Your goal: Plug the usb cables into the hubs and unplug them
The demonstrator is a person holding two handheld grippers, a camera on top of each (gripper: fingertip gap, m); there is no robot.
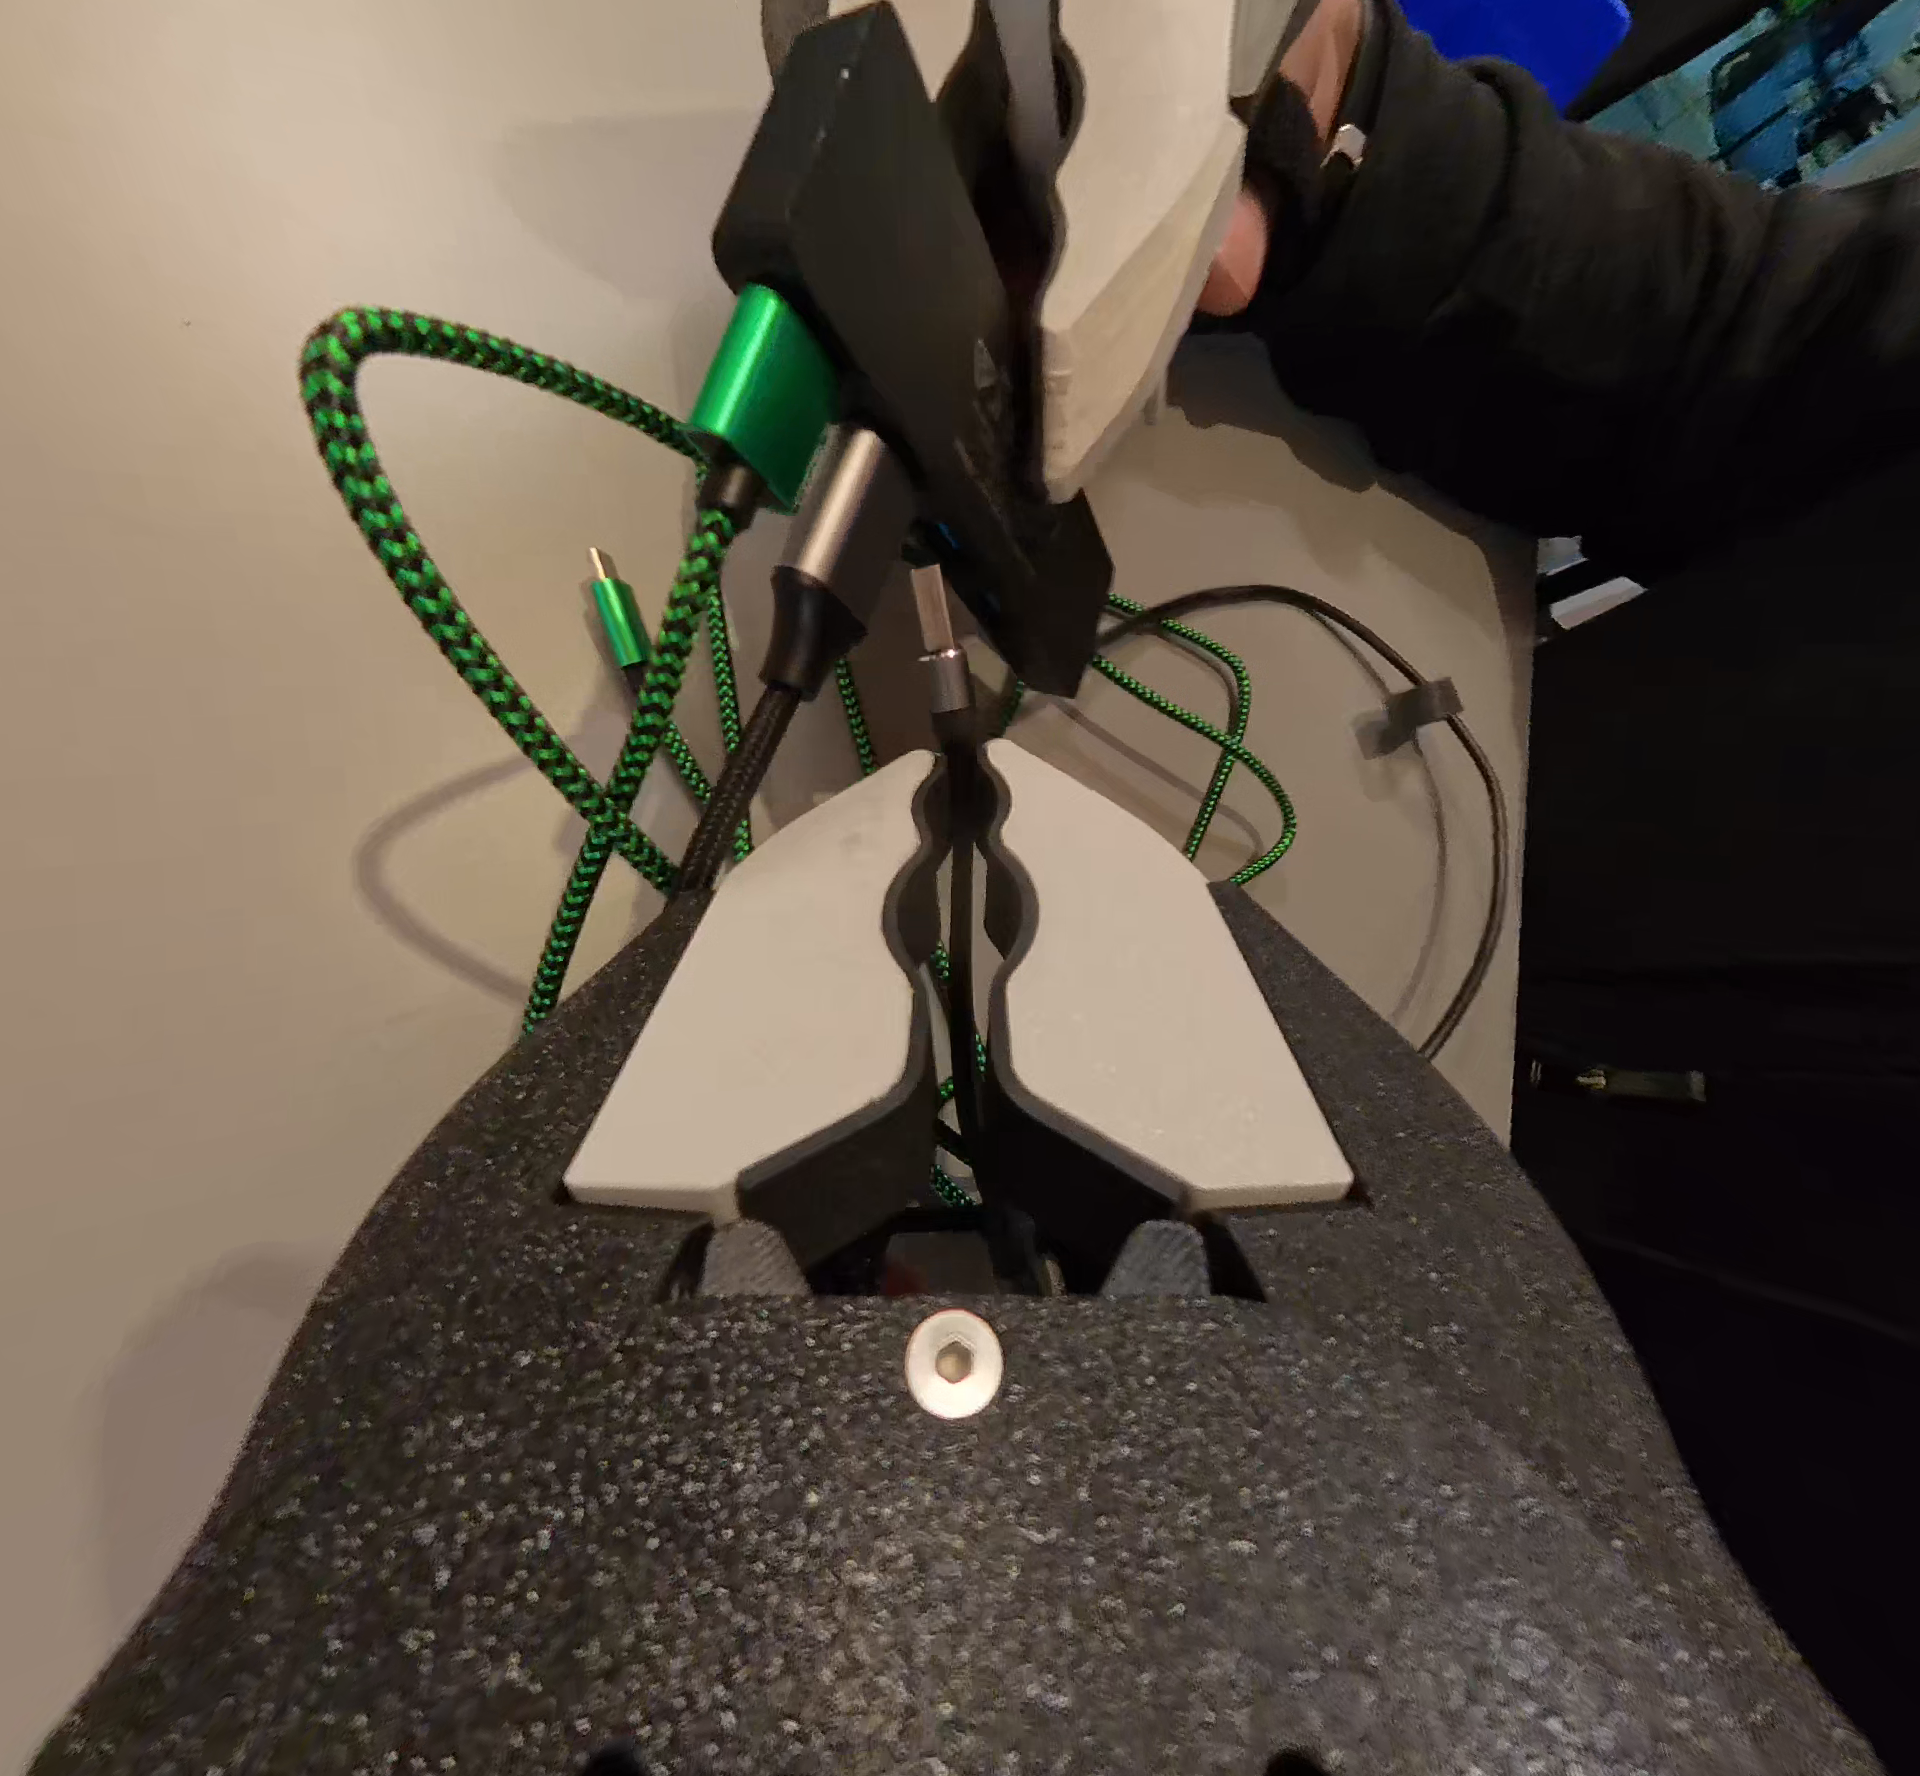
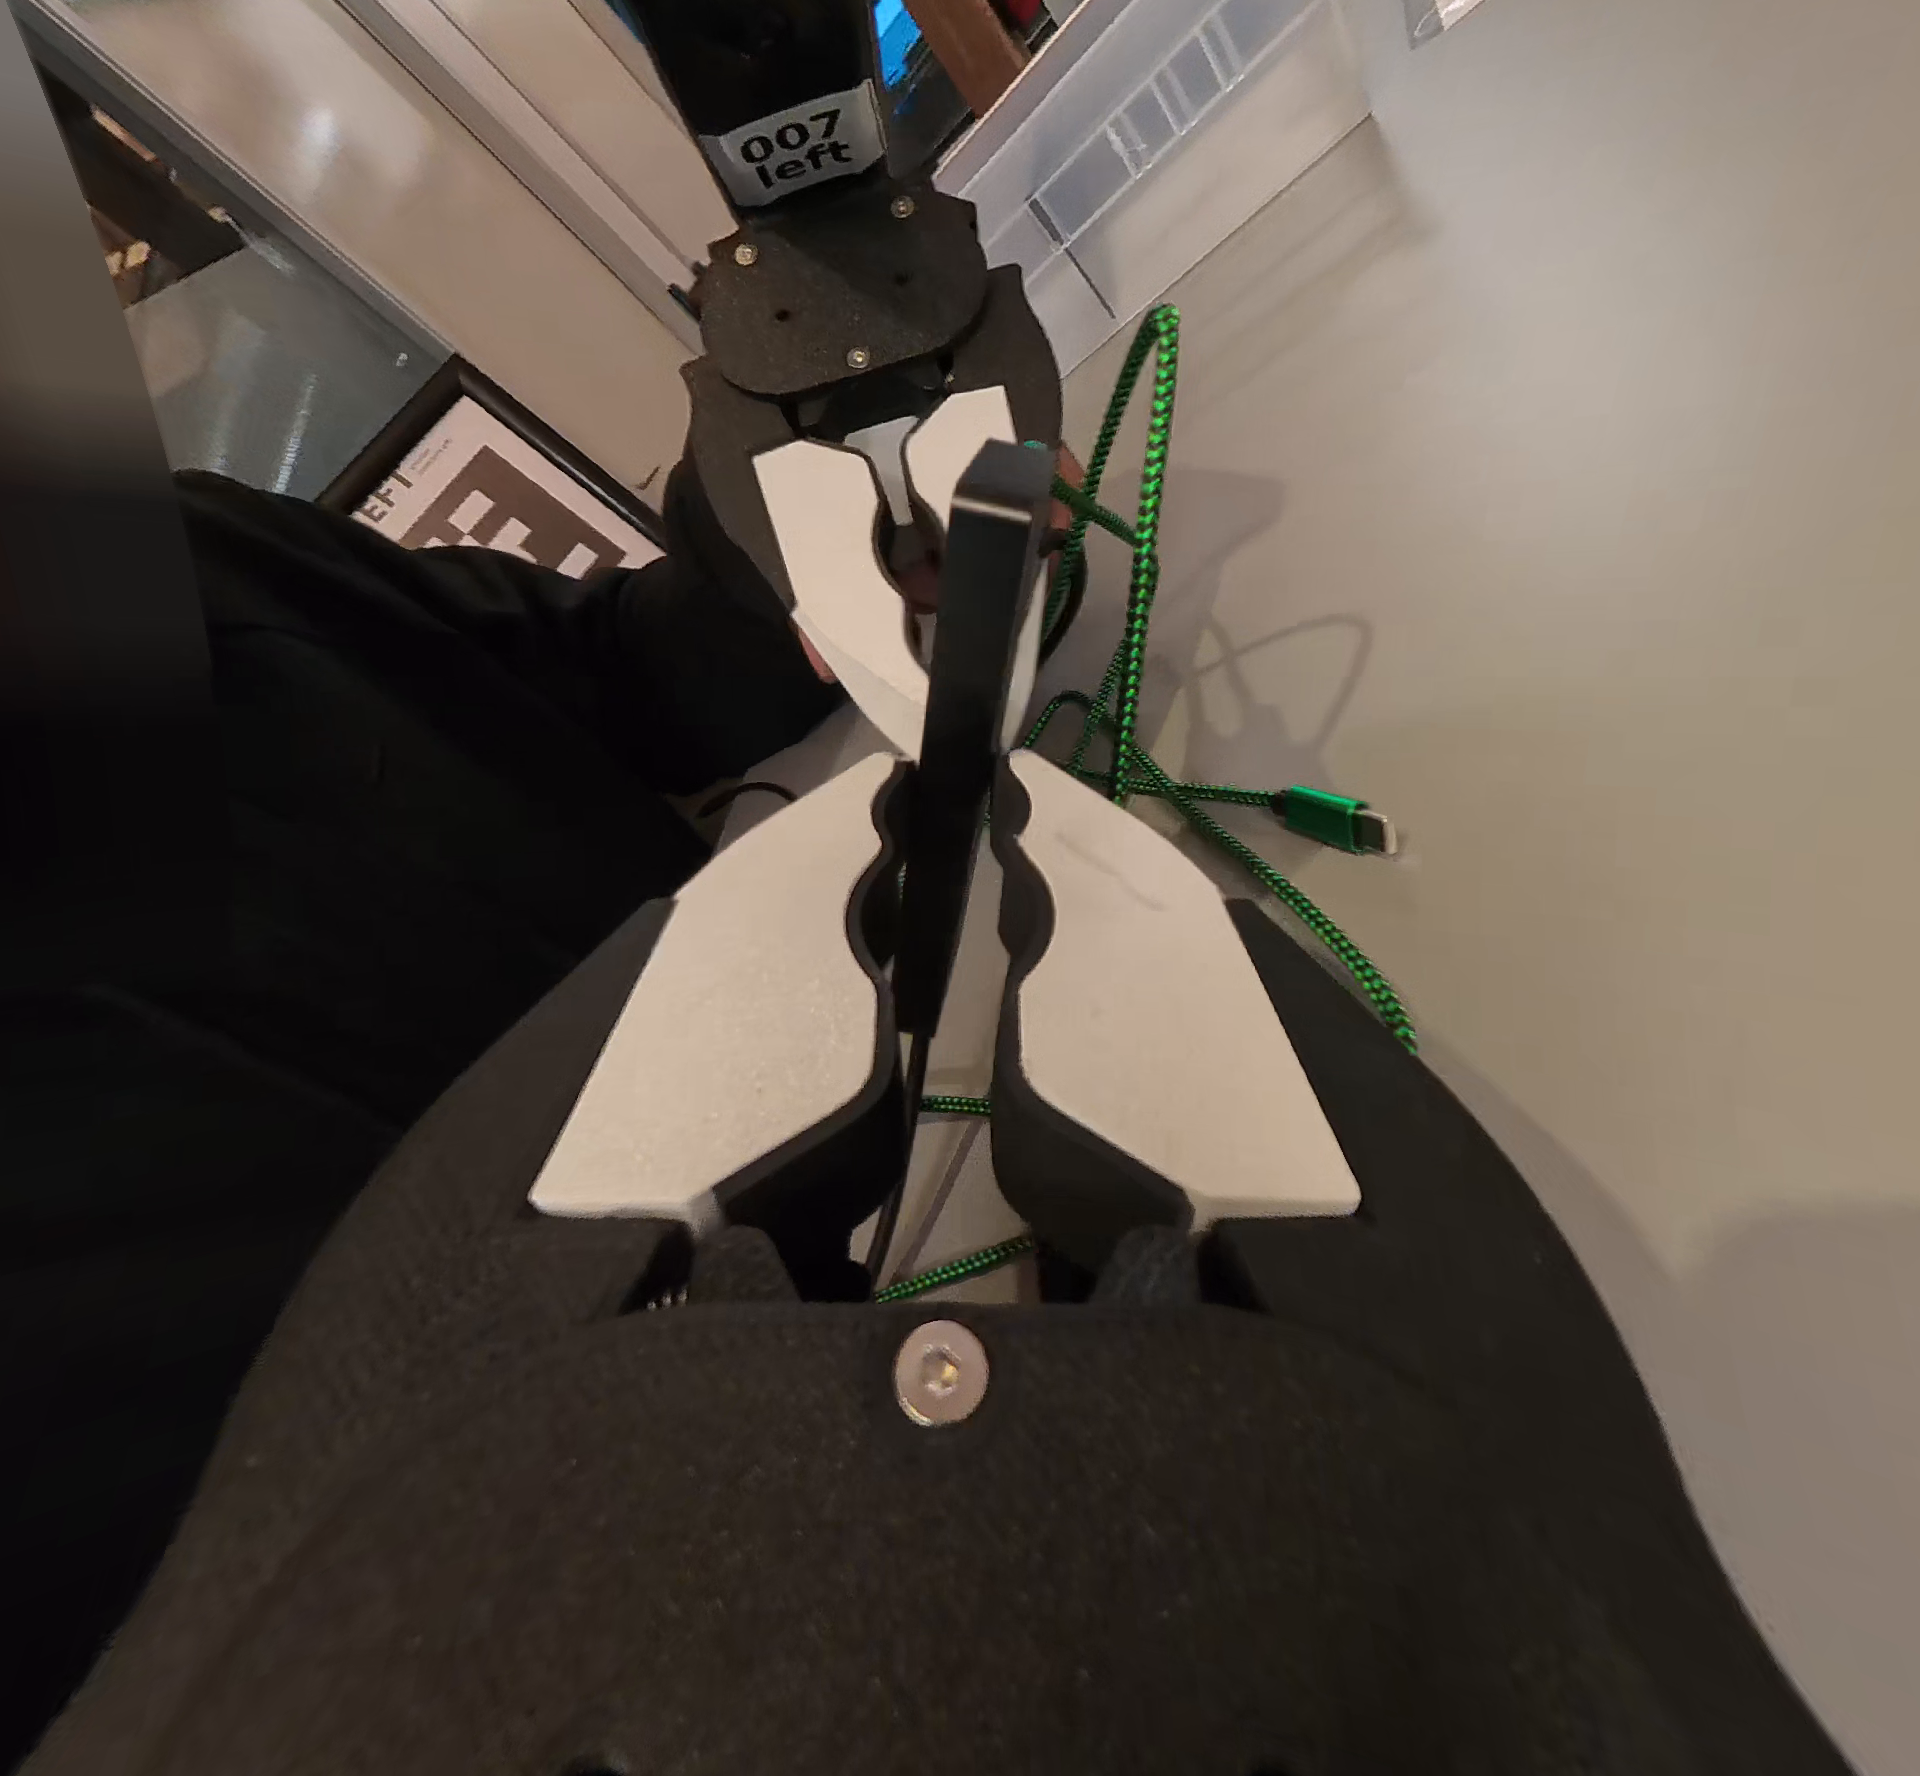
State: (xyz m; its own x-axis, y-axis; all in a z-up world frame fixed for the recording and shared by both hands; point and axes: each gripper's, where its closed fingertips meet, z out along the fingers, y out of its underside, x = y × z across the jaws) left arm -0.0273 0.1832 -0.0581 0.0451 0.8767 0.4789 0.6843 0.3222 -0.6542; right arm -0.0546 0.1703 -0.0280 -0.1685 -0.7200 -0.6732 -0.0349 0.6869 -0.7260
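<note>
In the left wrist view my left gripper (image 1: 961,760) is shut on a thin black cable just behind its small silver plug (image 1: 940,646). The plug's tip is at a port on the lower edge of the black hub (image 1: 883,272); I cannot tell how deep it sits. My right gripper (image 1: 1049,479) comes in from above and is shut on the hub. A green plug (image 1: 764,396) and a grey plug (image 1: 842,521) sit in the hub's ports. In the right wrist view my right gripper (image 2: 956,770) clamps the hub (image 2: 982,646) edge-on, with the left gripper (image 2: 914,604) facing it.
The green braided cable (image 1: 436,604) loops over the white table, its loose green end (image 1: 618,614) lying flat, also seen in the right wrist view (image 2: 1335,817). A thin black cable with a clip (image 1: 1413,713) lies at the right. A clear plastic bin (image 2: 1174,116) stands behind. A black sleeve (image 1: 1558,272) is at the right. There is about 5 cm between the tips of the two grippers.
</note>
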